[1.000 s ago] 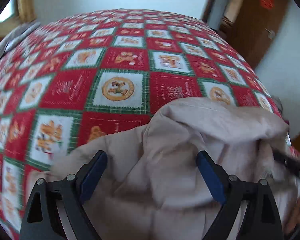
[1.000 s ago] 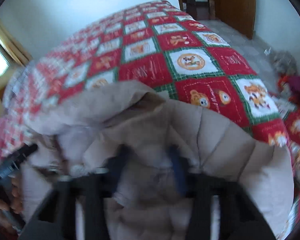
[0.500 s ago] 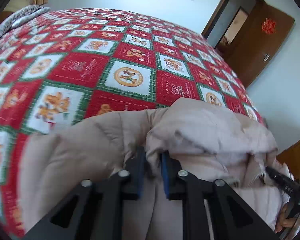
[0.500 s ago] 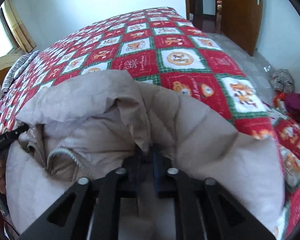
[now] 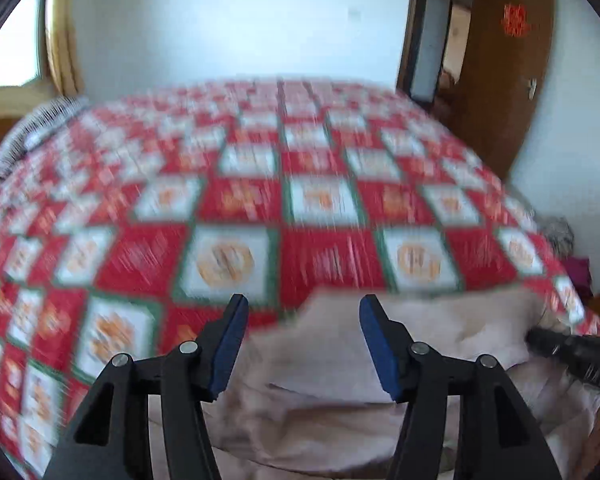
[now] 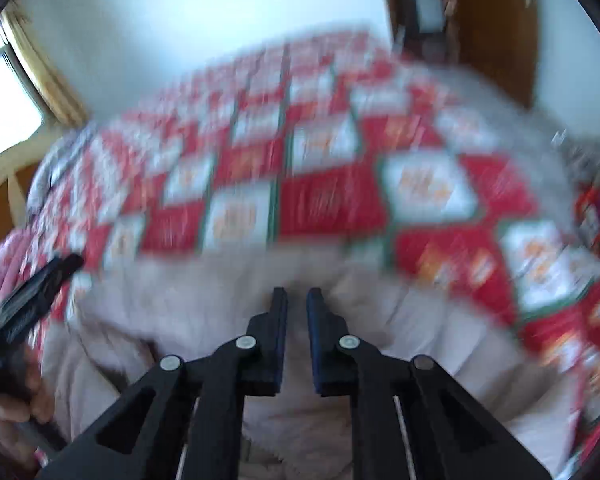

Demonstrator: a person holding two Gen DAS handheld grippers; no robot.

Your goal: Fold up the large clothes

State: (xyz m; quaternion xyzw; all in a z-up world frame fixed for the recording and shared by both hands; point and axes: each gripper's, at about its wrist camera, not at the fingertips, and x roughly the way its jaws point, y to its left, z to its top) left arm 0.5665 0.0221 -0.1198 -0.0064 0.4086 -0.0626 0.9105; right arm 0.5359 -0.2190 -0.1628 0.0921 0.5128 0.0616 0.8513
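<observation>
Red checked quilt (image 5: 324, 208) stretches bare beyond the beige jacket's (image 5: 420, 320) far edge.

A bed (image 5: 320, 208) covered by a red, white and green checked quilt (image 6: 332, 200) carries a beige padded jacket (image 5: 340, 412), lying bunched at its near edge beneath the hand-held gripper (image 5: 300, 344).

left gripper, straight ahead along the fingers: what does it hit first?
Most likely the beige padded jacket: its upper edge lies between the open fingers of the left gripper, with the red checked bedspread just beyond. The frame is blurred, so depth is uncertain.
</observation>
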